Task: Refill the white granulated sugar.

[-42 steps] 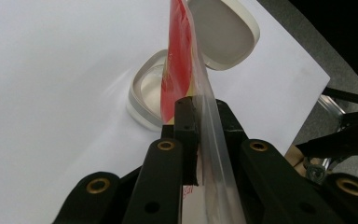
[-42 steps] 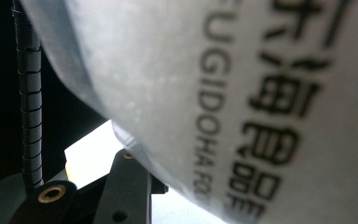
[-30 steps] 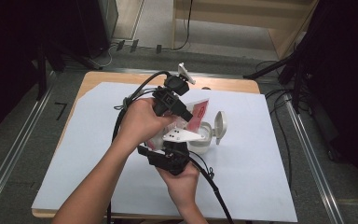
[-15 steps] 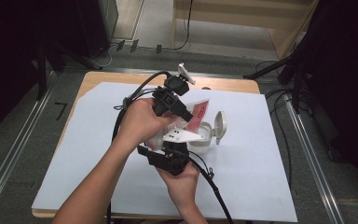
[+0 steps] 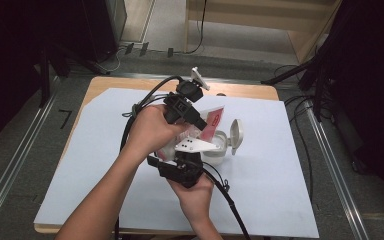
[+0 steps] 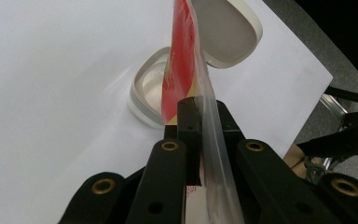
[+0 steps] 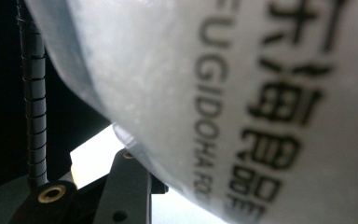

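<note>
The left gripper (image 6: 193, 140) was pinched tight on the red and clear bag (image 6: 182, 56), holding it just above the open white tub (image 5: 217, 150). The right gripper (image 5: 182, 170) pressed against the near side of the tub; I cannot tell if it held it. The tub sat on the white sheet (image 5: 280, 190).

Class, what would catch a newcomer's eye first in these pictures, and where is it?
The red and clear plastic pouch, clamped edge-on in the left gripper above the open white container on the white sheet. Next, the container's flipped-up lid, mid-table to the right of both hands in the high view.
</note>
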The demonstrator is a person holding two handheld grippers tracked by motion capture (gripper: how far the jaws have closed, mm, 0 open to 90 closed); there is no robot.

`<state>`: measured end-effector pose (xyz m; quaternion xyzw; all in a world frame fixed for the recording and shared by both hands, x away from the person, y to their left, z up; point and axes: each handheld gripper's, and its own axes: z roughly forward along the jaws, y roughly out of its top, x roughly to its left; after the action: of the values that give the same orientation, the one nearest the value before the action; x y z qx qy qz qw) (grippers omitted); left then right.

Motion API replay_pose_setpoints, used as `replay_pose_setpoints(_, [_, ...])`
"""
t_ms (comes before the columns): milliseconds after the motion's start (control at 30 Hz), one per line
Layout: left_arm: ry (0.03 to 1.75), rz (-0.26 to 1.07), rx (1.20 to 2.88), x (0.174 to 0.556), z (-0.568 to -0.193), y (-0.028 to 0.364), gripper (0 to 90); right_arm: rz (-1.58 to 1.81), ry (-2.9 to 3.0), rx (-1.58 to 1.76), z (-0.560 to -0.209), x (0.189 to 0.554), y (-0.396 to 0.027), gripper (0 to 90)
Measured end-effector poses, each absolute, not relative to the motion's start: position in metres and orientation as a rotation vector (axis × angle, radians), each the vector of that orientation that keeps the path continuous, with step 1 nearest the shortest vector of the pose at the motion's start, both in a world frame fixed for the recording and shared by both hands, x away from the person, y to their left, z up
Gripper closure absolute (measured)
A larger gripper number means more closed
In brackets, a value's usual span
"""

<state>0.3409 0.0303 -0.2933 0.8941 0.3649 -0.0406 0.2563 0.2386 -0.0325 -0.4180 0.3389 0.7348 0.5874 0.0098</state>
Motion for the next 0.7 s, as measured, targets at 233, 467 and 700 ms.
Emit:
replay_pose_setpoints(233, [0.988,-0.11,2.444,0.3444,-0.2879,0.0299,85.9,1.855,2.289,1.071,-0.4137,0.2407,-0.032,65.6])
replay_pose_setpoints(467, [0.992,-0.103,2.442,0.3443,-0.2877,0.0317,85.7,1.856,2.295,1.07,-0.4128,0.2414,-0.0295,65.4])
replay_pose_setpoints(700, [0.988,-0.096,2.471,0.3479,-0.2867,0.0275,86.0,1.866,2.294,1.082,-0.4113,0.2428,-0.0301,64.9])
